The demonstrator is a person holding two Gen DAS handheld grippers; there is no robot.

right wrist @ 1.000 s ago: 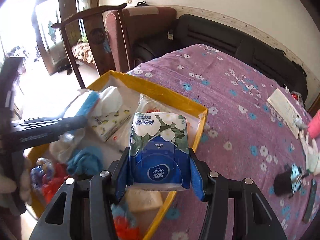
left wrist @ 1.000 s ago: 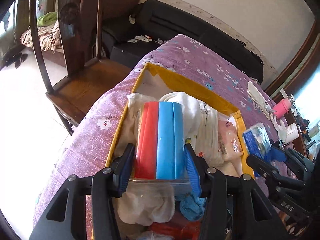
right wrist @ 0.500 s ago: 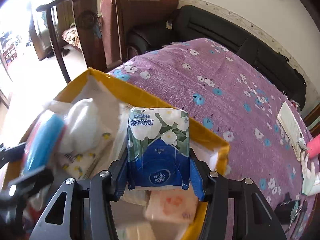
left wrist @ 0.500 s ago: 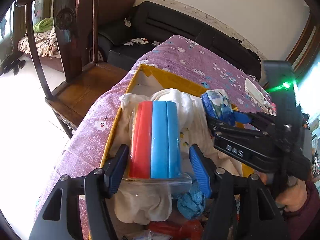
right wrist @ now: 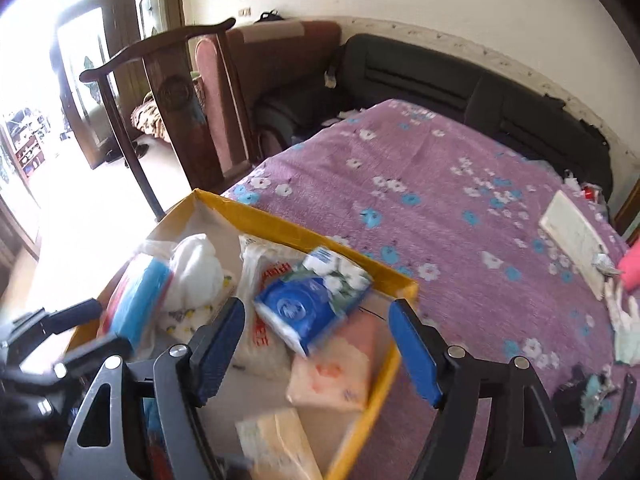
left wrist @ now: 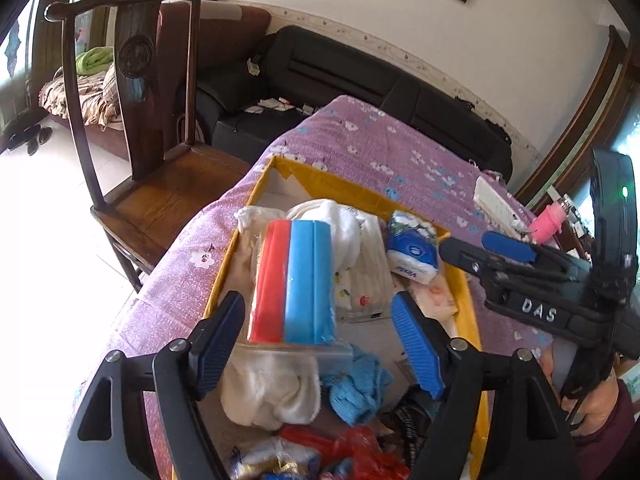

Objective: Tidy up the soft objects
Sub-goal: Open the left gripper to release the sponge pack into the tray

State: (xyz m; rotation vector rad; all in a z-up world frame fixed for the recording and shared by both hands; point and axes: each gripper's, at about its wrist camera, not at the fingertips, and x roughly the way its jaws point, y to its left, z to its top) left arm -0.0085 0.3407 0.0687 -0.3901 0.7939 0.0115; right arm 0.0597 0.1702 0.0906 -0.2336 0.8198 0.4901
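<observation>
Left wrist view: we count one yellow box (left wrist: 352, 194); inside it, one red-and-blue sponge pack (left wrist: 294, 284), one blue tissue pack (left wrist: 412, 252). Our left gripper (left wrist: 318, 344) is spread wide, holding nothing.

Right wrist view: same box (right wrist: 304, 236), one tissue pack (right wrist: 312, 304) inside; our right gripper (right wrist: 316, 344) wide, holding nothing.

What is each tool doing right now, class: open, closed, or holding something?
Left tool: open, sponge pack between its fingers, released.
Right tool: open, tissue pack released.
</observation>
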